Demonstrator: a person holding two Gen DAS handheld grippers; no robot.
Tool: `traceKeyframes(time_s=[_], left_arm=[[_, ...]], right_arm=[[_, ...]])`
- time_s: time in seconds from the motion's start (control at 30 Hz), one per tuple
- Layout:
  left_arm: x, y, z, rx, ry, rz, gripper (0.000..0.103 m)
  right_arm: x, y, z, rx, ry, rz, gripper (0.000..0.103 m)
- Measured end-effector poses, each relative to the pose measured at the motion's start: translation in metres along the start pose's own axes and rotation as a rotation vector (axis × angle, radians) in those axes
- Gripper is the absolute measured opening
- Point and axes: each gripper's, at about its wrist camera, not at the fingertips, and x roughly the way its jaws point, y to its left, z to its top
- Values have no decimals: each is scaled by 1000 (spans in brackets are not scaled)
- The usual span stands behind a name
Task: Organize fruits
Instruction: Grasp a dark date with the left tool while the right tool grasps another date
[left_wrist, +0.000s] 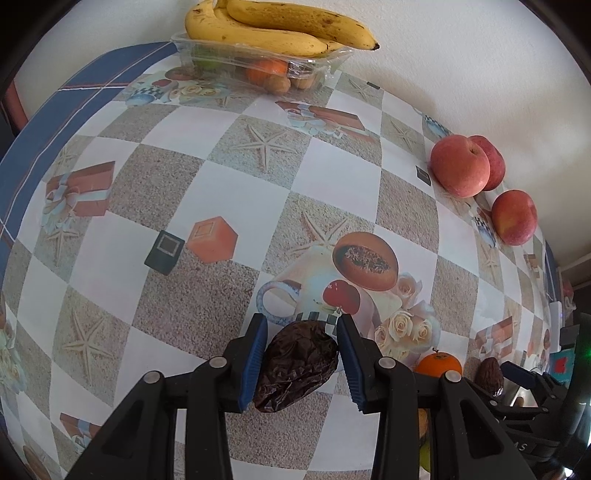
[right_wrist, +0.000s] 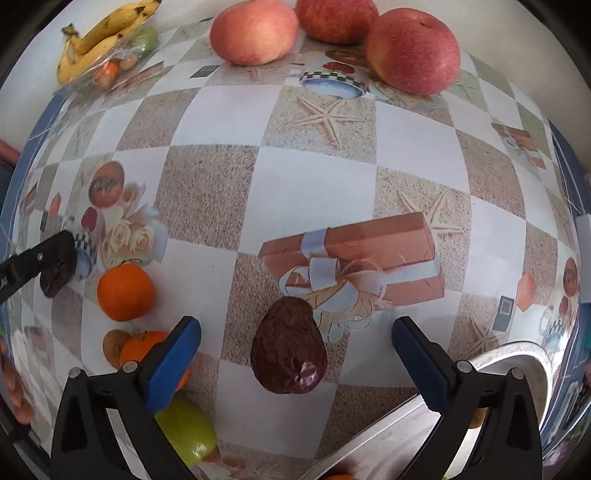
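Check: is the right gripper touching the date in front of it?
Apart. The right wrist view shows the right gripper wide open, with tablecloth visible between each finger and the date.

Mid tablecloth (right_wrist: 314, 122) open; apples (right_wrist: 413, 51) block far edge, orange (right_wrist: 125, 291) left, metal tray (right_wrist: 517, 354) probably right.

1. Left gripper (left_wrist: 301, 363): a date (left_wrist: 295, 369) sits between its fingers, above the tablecloth (left_wrist: 207, 192).
2. Ahead of it, far back: bananas (left_wrist: 273, 27) on top of a plastic tray (left_wrist: 221, 55).
3. Ahead to its right: three apples (left_wrist: 460, 166).
4. Right gripper (right_wrist: 295, 363): a second date (right_wrist: 288, 350) lies between its spread fingers.
5. To its left: tangerines (right_wrist: 125, 291); near right: a metal tray (right_wrist: 517, 362).
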Motion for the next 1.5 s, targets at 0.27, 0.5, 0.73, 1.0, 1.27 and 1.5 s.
traceKeyframes(time_s=[0.27, 0.5, 0.73, 1.0, 1.27, 1.5], left_arm=[[1, 0, -1, 0, 4, -7, 42], [0, -3, -5, 10, 5, -13, 42], [-1, -4, -6, 23, 5, -21, 41], [-5, -4, -16, 13, 19, -48, 41], [-23, -5, -38, 6, 29, -104, 40], [-44, -18, -52, 51, 6, -137, 40]], right_arm=[[-13, 3, -21, 21, -23, -65, 78], [-22, 15, -34, 22, -9, -70, 37], [-17, 32, -46, 30, -11, -66, 37], [-46, 34, -65, 60, -41, -67, 37], [-90, 29, -97, 175, -98, 8, 37], [-117, 17, -119, 239, -205, 23, 37]])
